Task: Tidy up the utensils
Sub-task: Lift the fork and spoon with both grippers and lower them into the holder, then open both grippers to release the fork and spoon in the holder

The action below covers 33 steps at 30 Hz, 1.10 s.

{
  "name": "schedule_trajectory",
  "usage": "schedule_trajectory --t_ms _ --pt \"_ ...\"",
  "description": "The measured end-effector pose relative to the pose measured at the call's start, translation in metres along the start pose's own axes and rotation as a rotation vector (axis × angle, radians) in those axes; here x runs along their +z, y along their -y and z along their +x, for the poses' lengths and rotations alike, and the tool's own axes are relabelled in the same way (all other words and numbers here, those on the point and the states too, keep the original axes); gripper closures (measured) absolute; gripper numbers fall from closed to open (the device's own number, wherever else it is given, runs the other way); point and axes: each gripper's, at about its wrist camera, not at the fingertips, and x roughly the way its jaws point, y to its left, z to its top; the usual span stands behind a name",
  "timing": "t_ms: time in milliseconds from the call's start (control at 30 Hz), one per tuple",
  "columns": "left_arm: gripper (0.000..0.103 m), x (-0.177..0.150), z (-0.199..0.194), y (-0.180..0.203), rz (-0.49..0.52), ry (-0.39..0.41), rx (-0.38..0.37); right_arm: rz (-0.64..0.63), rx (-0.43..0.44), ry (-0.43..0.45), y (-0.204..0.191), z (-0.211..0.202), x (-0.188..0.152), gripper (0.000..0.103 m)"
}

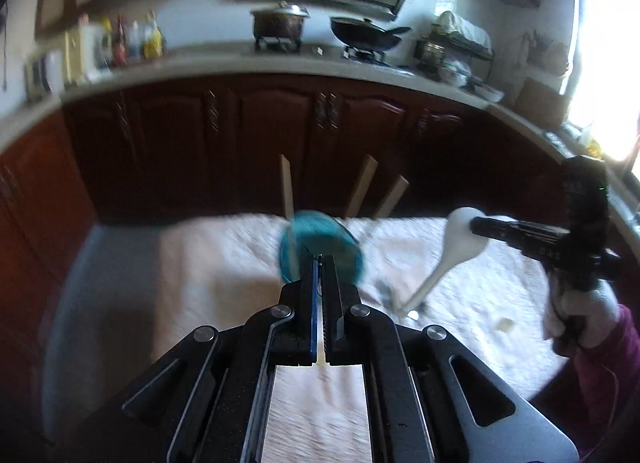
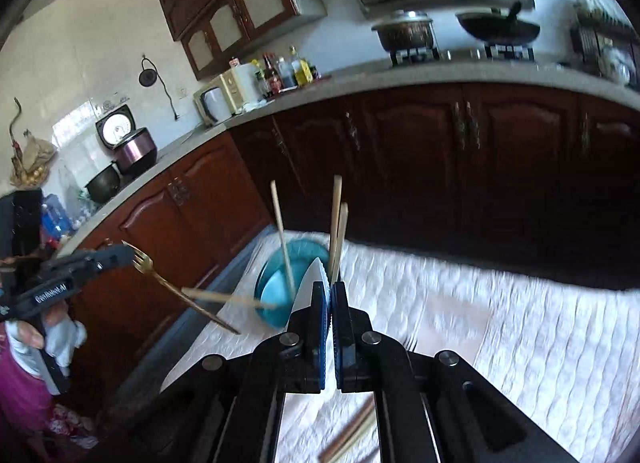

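Note:
A teal cup point(image 2: 280, 295) stands on the white quilted cloth with several wooden chopsticks point(image 2: 335, 223) upright in it; it also shows, blurred, in the left wrist view point(image 1: 320, 251). My left gripper point(image 2: 134, 257) is shut on a gold fork point(image 2: 180, 291) and a chopstick, held in the air left of the cup. My right gripper point(image 1: 478, 225) is shut on a white spoon point(image 1: 444, 255), held above the cloth right of the cup. The spoon's bowl point(image 2: 314, 283) sticks out between my right fingers.
The cloth-covered table point(image 2: 520, 343) lies before dark wooden cabinets point(image 2: 440, 143). More chopsticks point(image 2: 352, 439) and a metal utensil point(image 1: 412, 313) lie on the cloth. A counter behind holds a pot point(image 1: 280, 23), a wok point(image 1: 366, 33) and bottles point(image 2: 284, 71).

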Motion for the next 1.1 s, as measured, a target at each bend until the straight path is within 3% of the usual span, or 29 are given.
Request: schedule_trajectory --t_ms 233,433,667,1100 --pt "0.103 0.039 0.032 -0.02 0.072 0.002 0.111 -0.09 -0.068 0.002 -0.032 0.042 0.021 0.101" --pt "0.103 0.036 0.076 -0.022 0.144 -0.072 0.149 -0.168 -0.132 -0.032 -0.046 0.076 0.021 0.101" --pt "0.103 0.025 0.121 -0.015 0.2 -0.154 0.159 -0.163 -0.137 -0.082 -0.037 0.099 0.006 0.101" --pt "0.103 0.009 0.168 -0.017 0.193 -0.27 0.113 -0.089 -0.074 -0.217 -0.03 0.132 -0.027 0.101"
